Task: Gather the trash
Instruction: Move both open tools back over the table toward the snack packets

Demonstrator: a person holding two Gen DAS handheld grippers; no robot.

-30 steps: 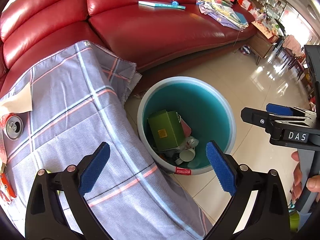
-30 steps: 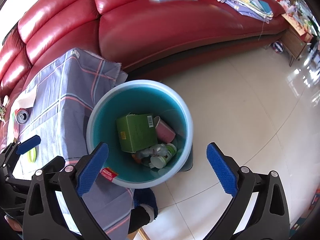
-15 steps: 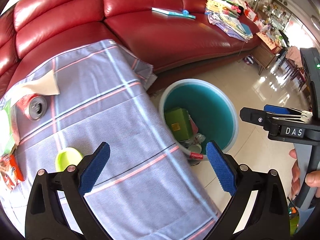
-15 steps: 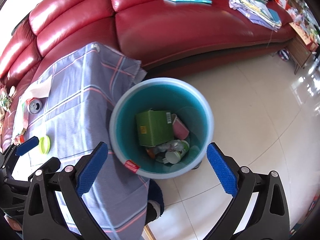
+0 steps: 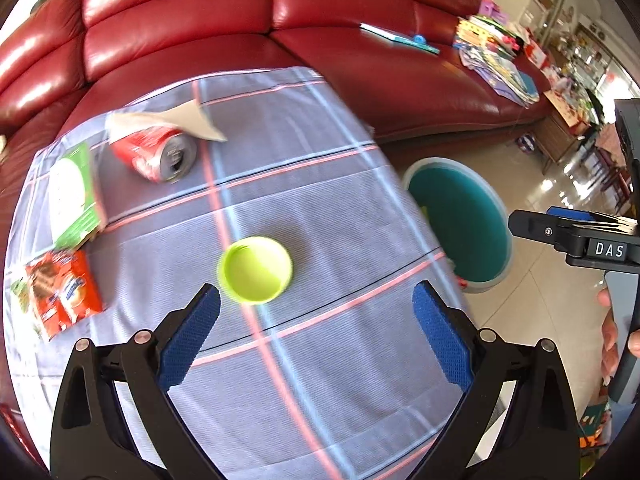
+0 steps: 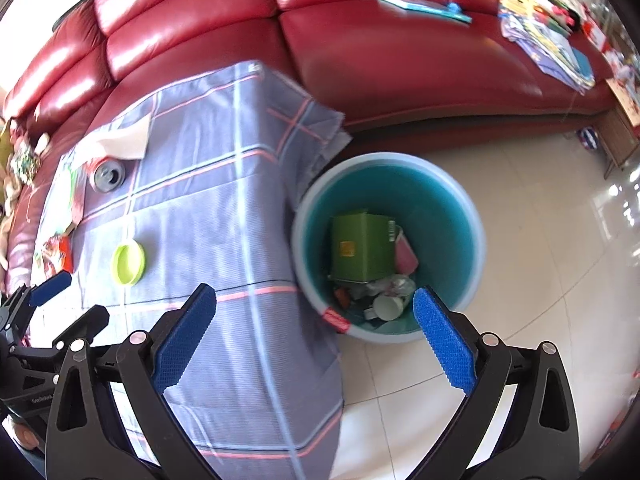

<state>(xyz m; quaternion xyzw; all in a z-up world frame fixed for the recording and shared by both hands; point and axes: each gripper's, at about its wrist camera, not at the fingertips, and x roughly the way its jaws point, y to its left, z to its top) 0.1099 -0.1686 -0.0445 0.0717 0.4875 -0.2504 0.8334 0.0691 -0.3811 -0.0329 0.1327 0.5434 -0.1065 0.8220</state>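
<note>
A lime-green lid (image 5: pixel 255 270) (image 6: pixel 129 263) lies on the plaid-clothed table (image 5: pixel 320 208), just ahead of my open, empty left gripper (image 5: pixel 316 312). Further left sit a crushed red can (image 5: pixel 158 155) (image 6: pixel 109 175), a beige paper scrap (image 5: pixel 192 118), a green-and-white packet (image 5: pixel 72 196) and an orange snack wrapper (image 5: pixel 62 292). The teal bin (image 6: pixel 440 216) (image 5: pixel 460 220) stands on the floor beside the table's right edge, holding a green box (image 6: pixel 362 248) and other rubbish. My right gripper (image 6: pixel 316 316) hangs open and empty over the table edge and the bin's near rim.
A red leather sofa (image 5: pixel 360 60) runs behind the table and bin, with a book (image 6: pixel 424 2) and a pile of papers (image 5: pixel 496 60) on its seat. Glossy tiled floor (image 6: pixel 540 240) spreads right of the bin. A hand (image 5: pixel 612 340) grips the right tool's handle.
My left gripper has swung left from the bin to over the table, bringing the lid, can and wrappers into view. The right gripper shifted left a little, still open.
</note>
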